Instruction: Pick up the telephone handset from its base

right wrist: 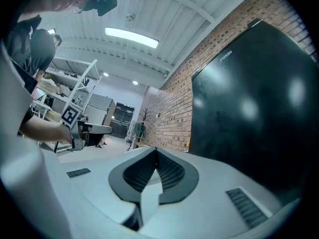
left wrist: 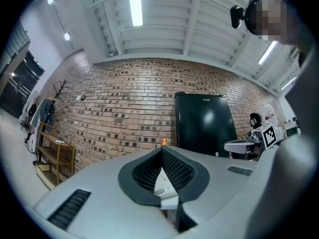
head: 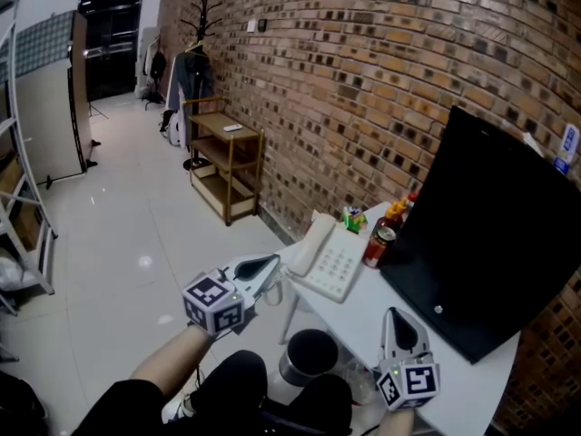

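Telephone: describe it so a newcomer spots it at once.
A white table stands against the brick wall, with a black screen on it. The telephone lies at its far corner, left of the screen, beside a red can. Unlike its neighbours it is pale, flat and has a keypad.

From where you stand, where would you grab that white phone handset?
Take the handset by its slim middle, between the thicker ends. It lies along the left edge of the telephone base, nearest the left gripper, so I'd come from that open side, fingers across it.
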The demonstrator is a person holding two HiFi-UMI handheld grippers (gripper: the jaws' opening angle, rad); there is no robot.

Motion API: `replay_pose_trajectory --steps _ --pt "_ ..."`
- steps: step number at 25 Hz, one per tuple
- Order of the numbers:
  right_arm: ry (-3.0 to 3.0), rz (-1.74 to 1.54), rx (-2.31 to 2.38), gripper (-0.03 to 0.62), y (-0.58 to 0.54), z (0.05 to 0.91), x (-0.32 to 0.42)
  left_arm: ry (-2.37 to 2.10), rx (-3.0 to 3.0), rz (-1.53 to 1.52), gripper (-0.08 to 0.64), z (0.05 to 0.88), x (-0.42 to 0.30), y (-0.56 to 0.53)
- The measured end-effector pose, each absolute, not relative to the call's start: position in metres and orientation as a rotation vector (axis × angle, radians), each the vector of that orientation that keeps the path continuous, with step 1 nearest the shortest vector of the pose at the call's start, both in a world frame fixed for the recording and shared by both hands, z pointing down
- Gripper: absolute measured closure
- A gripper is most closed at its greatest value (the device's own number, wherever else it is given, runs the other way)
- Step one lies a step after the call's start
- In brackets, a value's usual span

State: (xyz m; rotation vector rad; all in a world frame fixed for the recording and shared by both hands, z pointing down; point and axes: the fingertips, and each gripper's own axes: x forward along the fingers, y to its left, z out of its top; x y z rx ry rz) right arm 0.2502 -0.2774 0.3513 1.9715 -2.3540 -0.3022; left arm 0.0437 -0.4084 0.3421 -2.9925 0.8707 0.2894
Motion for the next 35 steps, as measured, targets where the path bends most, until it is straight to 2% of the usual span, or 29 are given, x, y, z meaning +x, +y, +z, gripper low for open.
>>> replay_pose_trajectory --steps 15,17,26,35 --pt "-2.332 -0.263 1.975 0.584 -0.313 0.359 0.273 1.015 -3.012 0.111 0.554 0.343 0.086 -0.479" --pt "-2.336 -0.261 1.975 0.584 -0.314 0.359 0.274 1.046 -3.032 0.06 0.467 0.345 0.092 -0.49" --pt "-2.343 -0.228 1.981 0.584 -0.321 0.366 0.28 1.126 -3.102 -0.284 0.267 0.37 0.136 -0.529" --pt "-2.358 -0.215 2.006 0.584 -0.316 0.363 0.282 1.188 -3.113 -0.546 0.268 0.397 0.164 -0.548"
